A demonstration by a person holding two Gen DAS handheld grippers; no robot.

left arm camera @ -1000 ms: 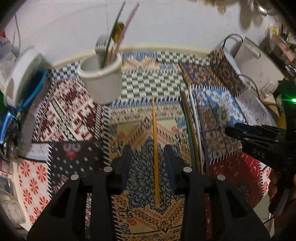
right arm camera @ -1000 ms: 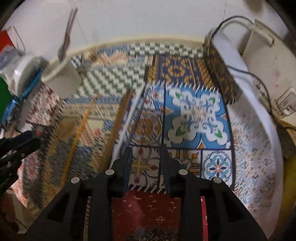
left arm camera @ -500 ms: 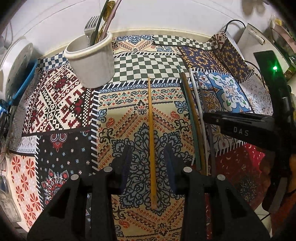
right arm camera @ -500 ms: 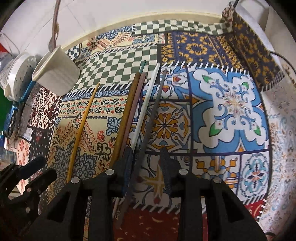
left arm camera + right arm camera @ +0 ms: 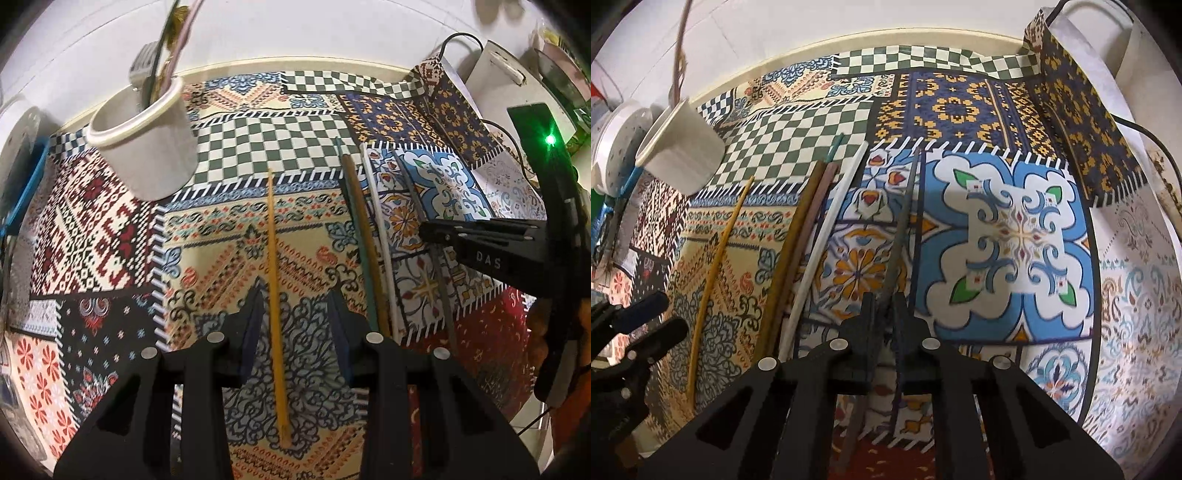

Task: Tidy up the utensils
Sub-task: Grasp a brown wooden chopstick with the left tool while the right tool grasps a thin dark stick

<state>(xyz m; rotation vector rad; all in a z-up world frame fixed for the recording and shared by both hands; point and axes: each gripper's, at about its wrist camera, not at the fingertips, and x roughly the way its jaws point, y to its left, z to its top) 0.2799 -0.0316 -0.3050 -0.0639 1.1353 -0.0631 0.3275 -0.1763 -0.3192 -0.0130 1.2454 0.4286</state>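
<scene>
Right tongs [image 5: 884, 295] have narrowed onto the grey stick [image 5: 901, 221] since 0.5 s ago: grasp made. Left tongs [image 5: 295, 314] stay wide around the yellow stick [image 5: 275, 277].

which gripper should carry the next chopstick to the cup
Right. The right gripper is shut on the grey chopstick, ready to lift. The left gripper is open, only straddling the yellow chopstick, though nearer the cup.
</scene>
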